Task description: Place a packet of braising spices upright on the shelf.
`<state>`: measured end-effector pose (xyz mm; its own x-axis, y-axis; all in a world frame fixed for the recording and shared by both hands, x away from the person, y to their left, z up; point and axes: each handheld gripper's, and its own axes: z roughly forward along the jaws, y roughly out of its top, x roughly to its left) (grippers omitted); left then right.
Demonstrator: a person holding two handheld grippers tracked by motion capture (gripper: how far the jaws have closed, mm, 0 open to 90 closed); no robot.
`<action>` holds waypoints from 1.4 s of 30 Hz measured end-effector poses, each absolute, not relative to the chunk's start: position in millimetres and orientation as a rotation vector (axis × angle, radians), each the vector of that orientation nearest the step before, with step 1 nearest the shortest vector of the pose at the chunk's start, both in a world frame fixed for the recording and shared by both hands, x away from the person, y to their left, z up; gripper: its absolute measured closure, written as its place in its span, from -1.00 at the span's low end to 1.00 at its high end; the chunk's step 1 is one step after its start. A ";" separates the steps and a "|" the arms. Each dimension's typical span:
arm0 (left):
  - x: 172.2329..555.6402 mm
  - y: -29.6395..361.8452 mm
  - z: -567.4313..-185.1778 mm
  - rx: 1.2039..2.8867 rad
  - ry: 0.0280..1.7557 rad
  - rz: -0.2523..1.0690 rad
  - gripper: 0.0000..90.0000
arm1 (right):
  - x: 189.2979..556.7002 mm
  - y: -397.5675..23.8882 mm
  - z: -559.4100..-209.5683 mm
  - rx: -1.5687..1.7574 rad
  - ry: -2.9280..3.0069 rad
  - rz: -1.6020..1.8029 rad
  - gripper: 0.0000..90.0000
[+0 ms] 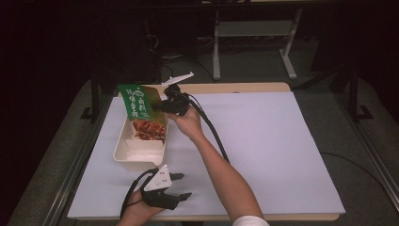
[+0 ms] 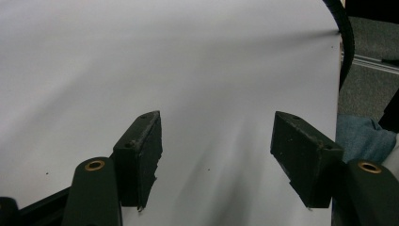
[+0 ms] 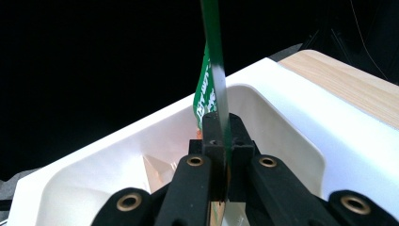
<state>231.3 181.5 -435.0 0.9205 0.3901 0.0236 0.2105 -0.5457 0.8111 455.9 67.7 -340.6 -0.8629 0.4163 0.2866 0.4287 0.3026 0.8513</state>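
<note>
A green and orange food packet (image 1: 141, 110) with a picture of meat stands tilted over the far end of a long white bin (image 1: 123, 150), its lower end inside the bin. My right gripper (image 1: 160, 106) is shut on the packet's right edge. In the right gripper view the jaws pinch the thin green packet (image 3: 215, 66) edge-on above the white bin (image 3: 291, 99). My left gripper (image 1: 181, 186) hovers near the table's front edge, open, with nothing between its fingers. In the left gripper view the left gripper (image 2: 216, 157) has its jaws wide apart over the white sheet (image 2: 164, 61).
A white sheet (image 1: 263, 141) covers the wooden table (image 1: 244, 87). The bin lies at the sheet's left side. Cables trail from both grippers. Table legs and dark floor lie beyond the far edge.
</note>
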 end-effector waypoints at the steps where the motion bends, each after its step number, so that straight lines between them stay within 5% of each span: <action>1: 231.4 181.9 -434.3 2.158 0.431 0.243 -0.26 | 455.6 66.9 -339.9 -0.817 -2.528 -1.652 0.94; 14: 232.8 181.8 -434.2 2.155 0.450 0.247 -0.31 | 448.8 54.3 -328.4 -0.807 -2.583 -1.606 0.46; 42: 235.8 183.7 -435.1 2.143 0.483 0.239 -0.37 | 439.2 22.1 -320.2 -0.791 -2.567 -1.547 0.01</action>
